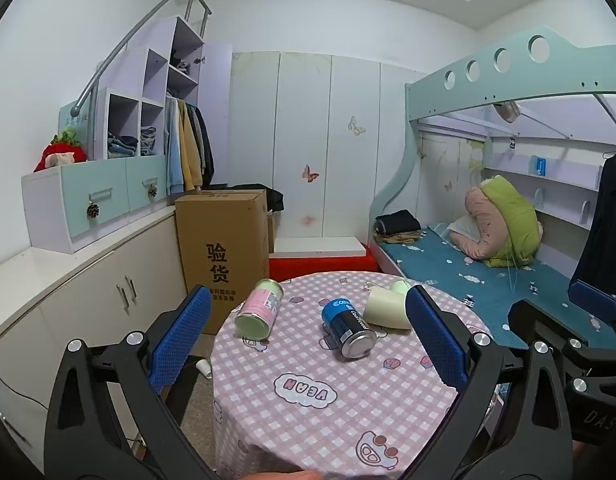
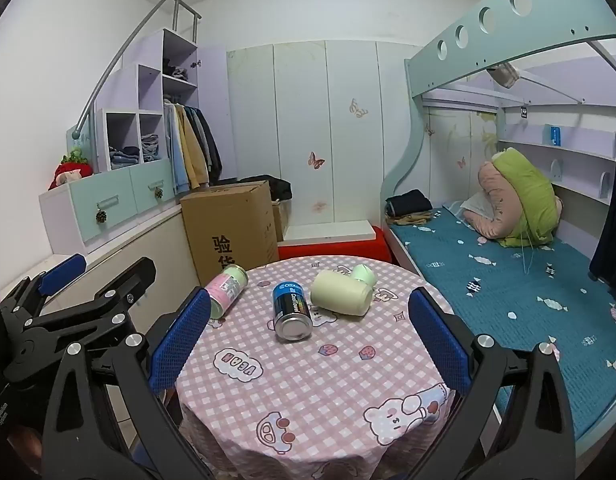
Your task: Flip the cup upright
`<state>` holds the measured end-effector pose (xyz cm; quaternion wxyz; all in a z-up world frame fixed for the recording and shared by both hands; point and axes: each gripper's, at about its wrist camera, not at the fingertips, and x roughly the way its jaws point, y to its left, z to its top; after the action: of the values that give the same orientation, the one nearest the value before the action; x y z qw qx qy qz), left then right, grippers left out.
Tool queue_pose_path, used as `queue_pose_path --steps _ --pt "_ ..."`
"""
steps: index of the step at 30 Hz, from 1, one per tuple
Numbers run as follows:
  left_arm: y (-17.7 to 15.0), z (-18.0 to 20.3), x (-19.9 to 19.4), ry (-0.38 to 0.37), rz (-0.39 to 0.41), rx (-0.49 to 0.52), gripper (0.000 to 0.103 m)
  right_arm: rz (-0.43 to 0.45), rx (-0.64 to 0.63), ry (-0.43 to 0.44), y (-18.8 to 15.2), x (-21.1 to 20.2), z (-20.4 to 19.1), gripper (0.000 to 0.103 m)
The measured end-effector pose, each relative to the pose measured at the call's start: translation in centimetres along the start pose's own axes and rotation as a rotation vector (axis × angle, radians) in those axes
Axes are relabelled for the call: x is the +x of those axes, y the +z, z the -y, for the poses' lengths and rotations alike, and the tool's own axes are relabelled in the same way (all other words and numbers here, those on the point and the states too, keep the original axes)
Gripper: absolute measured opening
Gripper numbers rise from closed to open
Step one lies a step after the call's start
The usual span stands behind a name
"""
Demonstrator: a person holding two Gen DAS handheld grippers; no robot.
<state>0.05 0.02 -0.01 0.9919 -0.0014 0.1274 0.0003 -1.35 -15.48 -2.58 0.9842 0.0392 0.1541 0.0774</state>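
Tongs: both of mine are spread wide with nothing in them. My left gripper (image 1: 308, 344) and right gripper (image 2: 310, 338) hang over the near edge of the round table (image 2: 308, 392), side by side, with the left one showing up at the left of the right wrist view.

Cup: the pale yellow cup (image 2: 341, 298) is lying on its side toward the far right of the tabletop. In the left view it's the cream cup (image 1: 386, 309), partly tucked behind my left gripper's right finger (image 1: 436, 336).

Cup axis: roughly crosswise and a bit diagonal to my reach. Which end is the mouth, I honestly can't tell from either view.

Which way: ahead and slightly right of my right gripper, further right of my left.

Nearer hand: right one, I'd say. It has the cleaner line too.

Neighbours: a small light green thing (image 2: 364, 274) sits touching or just behind the cup. The blue Cool Towel can (image 2: 291, 310) lies on its side just to the cup's left, with a small gap. The pink and green can (image 2: 224, 294) lies well off near the left edge.

Edges: cup is near the far right rim, with the bed (image 2: 508, 300) beyond. A roll that way probably goes over.

Open room: bare checked cloth in front of the cup, good space to stand it up.
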Motion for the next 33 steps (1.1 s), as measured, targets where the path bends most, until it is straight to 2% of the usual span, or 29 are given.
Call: queue_pose_path --steps 33 --pt "-0.03 -0.01 -0.06 0.002 -0.002 0.005 0.098 -0.012 0.006 0.000 -0.13 0.13 0.64 0.095"
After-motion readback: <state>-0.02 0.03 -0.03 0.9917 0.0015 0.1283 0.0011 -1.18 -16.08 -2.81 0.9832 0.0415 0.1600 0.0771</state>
